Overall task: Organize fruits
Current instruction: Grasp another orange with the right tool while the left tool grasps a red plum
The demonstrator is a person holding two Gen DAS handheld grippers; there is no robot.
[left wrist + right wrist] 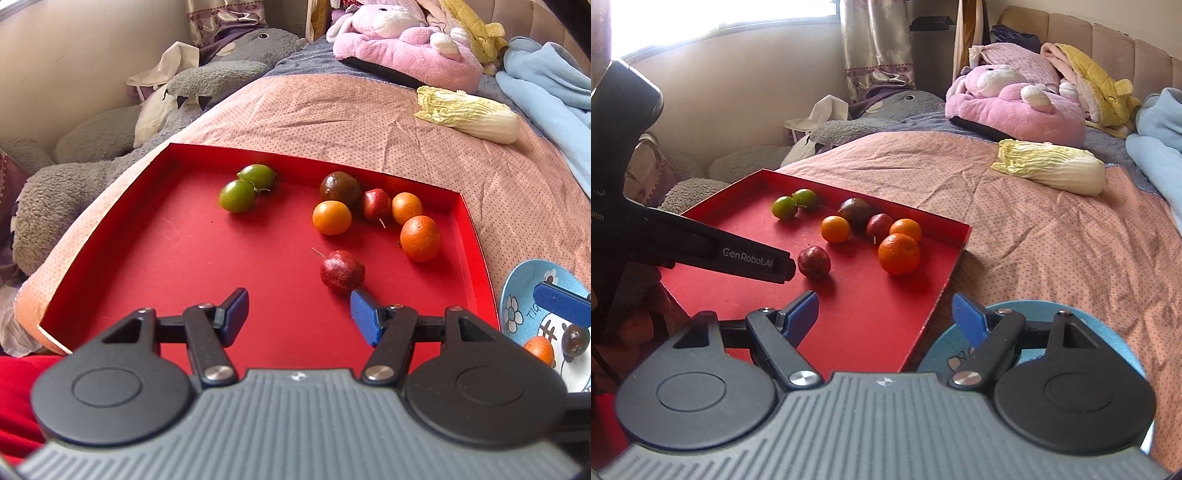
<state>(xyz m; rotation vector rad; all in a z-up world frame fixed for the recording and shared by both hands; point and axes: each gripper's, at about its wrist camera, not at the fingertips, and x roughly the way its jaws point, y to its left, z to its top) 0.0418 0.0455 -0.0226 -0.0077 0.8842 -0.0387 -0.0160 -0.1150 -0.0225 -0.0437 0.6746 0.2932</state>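
Observation:
A red tray lies on the bed with several fruits in it. Two green fruits sit at the back, and a dark brown fruit, three oranges and a red fruit are at the right. A second red fruit lies just ahead of the right finger of my left gripper, which is open and empty. My right gripper is also open and empty, straddling the tray's right edge and a blue plate. That plate holds an orange and a dark fruit.
A napa cabbage lies on the pink bedspread beyond the tray. A pink plush, a yellow blanket and a blue blanket are at the back right. Grey plush toys crowd the tray's left side.

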